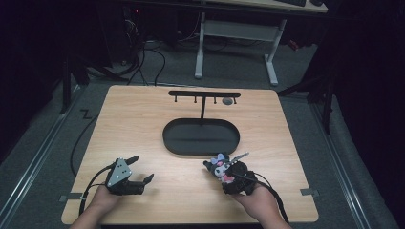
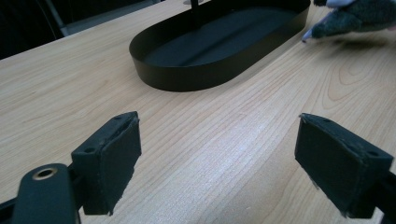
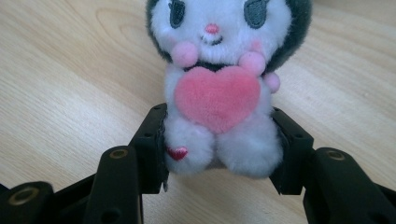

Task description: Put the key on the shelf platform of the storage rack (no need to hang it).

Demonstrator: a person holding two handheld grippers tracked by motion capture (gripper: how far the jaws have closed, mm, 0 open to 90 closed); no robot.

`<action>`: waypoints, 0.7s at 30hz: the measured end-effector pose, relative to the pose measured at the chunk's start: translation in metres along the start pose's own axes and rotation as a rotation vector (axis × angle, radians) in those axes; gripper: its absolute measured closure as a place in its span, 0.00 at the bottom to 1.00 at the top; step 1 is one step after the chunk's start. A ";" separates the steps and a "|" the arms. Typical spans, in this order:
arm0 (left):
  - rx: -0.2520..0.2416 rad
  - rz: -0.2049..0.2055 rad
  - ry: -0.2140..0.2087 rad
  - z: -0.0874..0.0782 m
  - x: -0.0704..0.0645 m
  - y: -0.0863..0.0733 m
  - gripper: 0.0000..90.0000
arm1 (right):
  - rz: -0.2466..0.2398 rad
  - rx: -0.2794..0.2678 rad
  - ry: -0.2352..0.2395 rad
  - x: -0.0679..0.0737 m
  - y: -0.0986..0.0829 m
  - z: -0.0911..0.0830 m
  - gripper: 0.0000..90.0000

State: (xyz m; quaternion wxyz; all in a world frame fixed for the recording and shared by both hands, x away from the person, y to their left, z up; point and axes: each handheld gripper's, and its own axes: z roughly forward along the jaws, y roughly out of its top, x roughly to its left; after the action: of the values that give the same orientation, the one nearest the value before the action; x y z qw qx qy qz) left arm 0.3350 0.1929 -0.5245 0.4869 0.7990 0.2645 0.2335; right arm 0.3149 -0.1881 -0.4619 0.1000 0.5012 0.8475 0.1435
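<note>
A small plush doll (image 3: 219,88) with a white face, dark hood and pink heart sits between the jaws of my right gripper (image 3: 219,149), which is shut on its lower body. In the high view the doll (image 1: 220,168) is at the table's front right, held by the right gripper (image 1: 230,177). My left gripper (image 1: 142,171) rests at the front left, open with nothing between its pads (image 2: 109,161). A black oval tray (image 1: 168,138) with a T-shaped hook stand (image 1: 204,94) rising from it lies mid-table; the tray (image 2: 187,77) is ahead of the left gripper.
The wooden table (image 1: 138,119) has bare surface around the tray. A small round object (image 1: 228,101) hangs near the stand's right end. Beyond the table's far edge stand a desk frame (image 1: 236,33) and cables on the floor.
</note>
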 end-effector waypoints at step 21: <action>0.000 0.000 0.000 0.000 0.000 0.000 0.17 | 0.043 -0.083 -0.008 -0.011 0.017 -0.024 0.54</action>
State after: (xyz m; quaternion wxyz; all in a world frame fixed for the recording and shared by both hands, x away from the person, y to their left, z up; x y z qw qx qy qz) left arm 0.3350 0.1929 -0.5245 0.4869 0.7991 0.2644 0.2334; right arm 0.3265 -0.1940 -0.4331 0.1212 0.5152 0.8294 0.1787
